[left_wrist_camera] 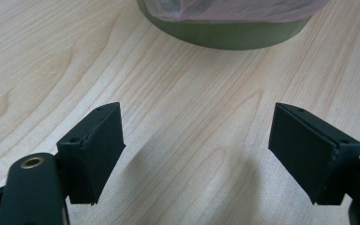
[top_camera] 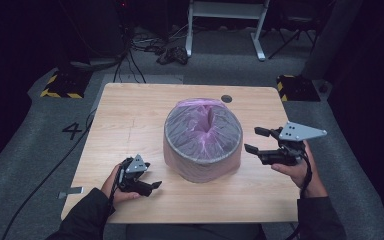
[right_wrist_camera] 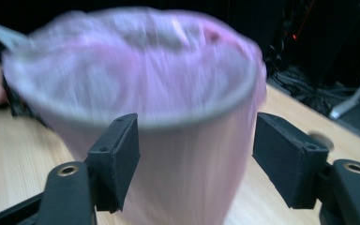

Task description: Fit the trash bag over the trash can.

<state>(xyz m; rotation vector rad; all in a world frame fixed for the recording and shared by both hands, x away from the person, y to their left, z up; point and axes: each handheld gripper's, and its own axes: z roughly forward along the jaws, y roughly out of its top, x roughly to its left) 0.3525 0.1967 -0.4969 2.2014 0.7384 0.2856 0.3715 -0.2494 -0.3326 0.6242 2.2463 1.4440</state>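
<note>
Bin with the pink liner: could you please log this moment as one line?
bin: upright, mid-table | pink liner: over rim | left tool: open, empty | right tool: open, beside bin

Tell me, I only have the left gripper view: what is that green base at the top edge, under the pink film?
Observer: A round bin in the middle of the table. A pink bag lines it and is folded down over its rim.
Operator: What's on its far side?
Observer: The right gripper, held to the right of the bin, pointing at it and apart from it.
Operator: Open or shut?
Observer: Open. Its fingers stand wide and press on nothing.
</note>
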